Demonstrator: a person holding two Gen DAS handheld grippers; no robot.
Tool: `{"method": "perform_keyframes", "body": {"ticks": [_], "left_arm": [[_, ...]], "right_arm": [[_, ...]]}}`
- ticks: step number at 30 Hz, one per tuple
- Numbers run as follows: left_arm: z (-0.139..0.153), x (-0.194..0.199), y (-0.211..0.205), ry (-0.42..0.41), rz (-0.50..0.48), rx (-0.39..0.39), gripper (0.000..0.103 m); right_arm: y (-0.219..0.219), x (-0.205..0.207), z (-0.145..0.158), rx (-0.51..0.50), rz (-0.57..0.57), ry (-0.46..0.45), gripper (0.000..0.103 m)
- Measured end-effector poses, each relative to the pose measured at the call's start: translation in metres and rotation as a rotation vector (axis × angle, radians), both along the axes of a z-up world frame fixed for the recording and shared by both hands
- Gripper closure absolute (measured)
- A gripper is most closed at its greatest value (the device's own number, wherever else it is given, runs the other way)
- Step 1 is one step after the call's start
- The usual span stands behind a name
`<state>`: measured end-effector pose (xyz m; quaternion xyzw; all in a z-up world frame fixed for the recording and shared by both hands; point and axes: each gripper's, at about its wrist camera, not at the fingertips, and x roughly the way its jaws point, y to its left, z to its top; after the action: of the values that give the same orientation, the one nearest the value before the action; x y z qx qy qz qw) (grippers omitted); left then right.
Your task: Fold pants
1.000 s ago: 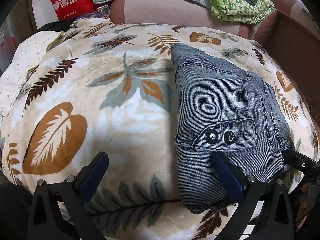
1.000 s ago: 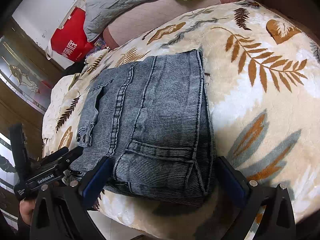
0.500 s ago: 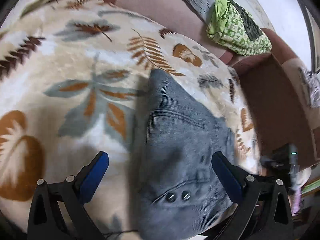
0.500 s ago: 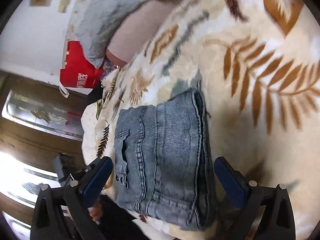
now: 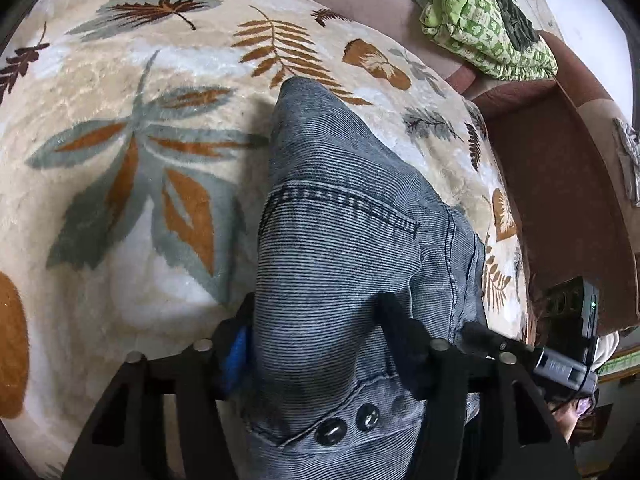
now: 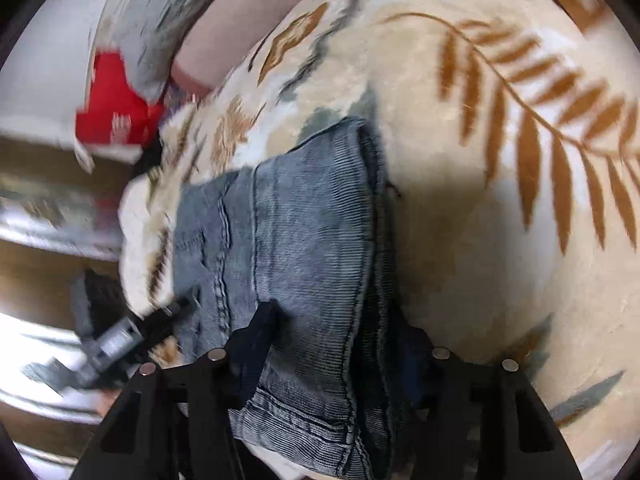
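Both grippers have just been closing, each with cloth between its fingers. The left gripper point(image 5: 316, 344) is clamped on the pants point(image 5: 340, 240) at the corner nearest the camera, by the two dark snap buttons point(image 5: 348, 424); fabric bulges up between the fingers and hides most of the blue pad. The right gripper point(image 6: 340, 344) is clamped on the other near corner of the pants point(image 6: 296, 248), over the stacked layer edges; that view is motion-blurred, but the fingers look pressed into the denim.

Step, as I read it: grasp secured on the near end of an already folded bundle, ready for one more fold or a lift to reposition. Next move calls for raising both corners together, level, and carrying them toward the far end of the pants without letting the inner layers slip out of the right grip.

Pants: grey-blue ribbed denim, folded into a thick multi-layer rectangle, pocket seam and stitching facing up. They lie on the leaf-print blanket point(image 5: 120, 160), near its front edge. Well beyond the pants' far end sits a green patterned cloth point(image 5: 484, 28); a red bag point(image 6: 116, 120) shows past the blanket in the right view.
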<state>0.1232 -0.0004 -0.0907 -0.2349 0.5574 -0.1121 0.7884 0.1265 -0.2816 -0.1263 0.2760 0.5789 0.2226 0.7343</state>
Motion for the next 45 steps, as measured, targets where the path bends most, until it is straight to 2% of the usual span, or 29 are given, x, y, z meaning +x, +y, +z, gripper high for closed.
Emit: {"method": "perform_keyframes", "body": {"ticks": [2, 3, 4, 6, 7, 8, 11, 17, 20, 22, 25, 26, 27, 28, 29, 30, 31, 32, 33, 35, 36, 38, 40, 41, 42, 43, 44, 45], "left_arm": [[0.004, 0.000, -0.009, -0.017, -0.028, 0.070, 0.044], [0.006, -0.001, -0.011, -0.026, -0.037, 0.095, 0.054], [0.008, -0.001, -0.014, -0.037, -0.048, 0.120, 0.057], [0.015, -0.004, -0.015, -0.065, -0.062, 0.158, 0.074], [0.019, -0.006, -0.015, -0.080, -0.067, 0.166, 0.078], [0.025, -0.009, -0.014, -0.101, -0.073, 0.173, 0.080], [0.045, -0.017, -0.013, -0.160, -0.078, 0.193, 0.082], [0.109, -0.013, 0.021, -0.353, -0.028, 0.249, 0.082], [0.118, 0.005, 0.044, -0.375, 0.010, 0.252, 0.080], [0.113, 0.015, 0.054, -0.379, 0.030, 0.259, 0.080], [0.087, 0.037, 0.063, -0.353, 0.045, 0.296, 0.074], [0.070, 0.046, 0.066, -0.323, 0.048, 0.311, 0.064], [0.055, 0.054, 0.065, -0.286, 0.048, 0.333, 0.047], [0.041, 0.060, 0.067, -0.245, 0.051, 0.358, 0.041], [0.021, 0.064, 0.070, -0.186, 0.060, 0.390, 0.038], [0.014, 0.064, 0.072, -0.163, 0.061, 0.385, 0.036], [0.013, 0.058, 0.076, -0.164, 0.071, 0.363, 0.036], [0.018, 0.052, 0.080, -0.175, 0.085, 0.364, 0.032], [0.024, 0.046, 0.082, -0.186, 0.102, 0.371, 0.030], [0.044, 0.024, 0.085, -0.221, 0.153, 0.384, 0.028], [0.051, 0.016, 0.084, -0.246, 0.156, 0.374, 0.023], [0.060, -0.006, 0.075, -0.300, 0.168, 0.386, 0.014], [0.053, -0.010, 0.064, -0.298, 0.143, 0.416, 0.012], [0.034, -0.008, 0.052, -0.255, 0.105, 0.464, 0.012], [0.019, -0.001, 0.047, -0.203, 0.081, 0.497, 0.011], [0.008, 0.000, 0.047, -0.173, 0.081, 0.500, 0.009], [0.008, 0.000, 0.053, -0.183, 0.123, 0.459, 0.007], [0.013, -0.002, 0.059, -0.163, 0.157, 0.431, 0.007]], "right_arm": [[0.008, 0.002, 0.003, -0.042, 0.041, 0.006, 0.043], [0.008, 0.003, 0.004, -0.045, 0.046, 0.014, 0.043], [0.008, 0.005, 0.005, -0.043, 0.042, 0.023, 0.044], [0.014, 0.005, 0.010, -0.076, 0.058, -0.003, 0.060], [0.016, 0.002, 0.016, -0.099, 0.068, -0.024, 0.071], [0.019, -0.003, 0.024, -0.116, 0.070, -0.050, 0.075], [0.029, -0.008, 0.050, -0.114, 0.072, -0.108, 0.078], [0.058, 0.003, 0.114, -0.107, 0.112, -0.282, 0.078], [0.074, 0.028, 0.138, -0.087, 0.112, -0.358, 0.078], [0.086, 0.042, 0.143, -0.088, 0.115, -0.385, 0.078], [0.103, 0.064, 0.128, -0.102, 0.118, -0.380, 0.078], [0.108, 0.068, 0.117, -0.125, 0.113, -0.365, 0.077], [0.114, 0.075, 0.099, -0.151, 0.110, -0.339, 0.074], [0.118, 0.080, 0.084, -0.176, 0.107, -0.309, 0.072], [0.118, 0.085, 0.068, -0.214, 0.110, -0.273, 0.059], [0.122, 0.089, 0.049, -0.279, 0.110, -0.225, 0.052], [0.122, 0.089, 0.036, -0.332, 0.097, -0.199, 0.048], [0.120, 0.086, 0.033, -0.320, 0.089, -0.201, 0.047], [0.116, 0.078, 0.039, -0.299, 0.078, -0.223, 0.046], [0.111, 0.064, 0.058, -0.327, 0.058, -0.286, 0.045], [0.109, 0.054, 0.071, -0.328, 0.049, -0.328, 0.044], [0.110, 0.032, 0.093, -0.308, 0.053, -0.409, 0.030], [0.115, 0.013, 0.099, -0.318, 0.062, -0.464, 0.020], [0.117, 0.008, 0.092, -0.350, 0.071, -0.468, 0.016], [0.125, 0.007, 0.074, -0.421, 0.100, -0.440, 0.014], [0.129, 0.012, 0.053, -0.481, 0.139, -0.384, 0.011], [0.133, 0.017, 0.031, -0.538, 0.193, -0.305, 0.008], [0.136, 0.015, 0.019, -0.555, 0.225, -0.292, 0.009]]}}
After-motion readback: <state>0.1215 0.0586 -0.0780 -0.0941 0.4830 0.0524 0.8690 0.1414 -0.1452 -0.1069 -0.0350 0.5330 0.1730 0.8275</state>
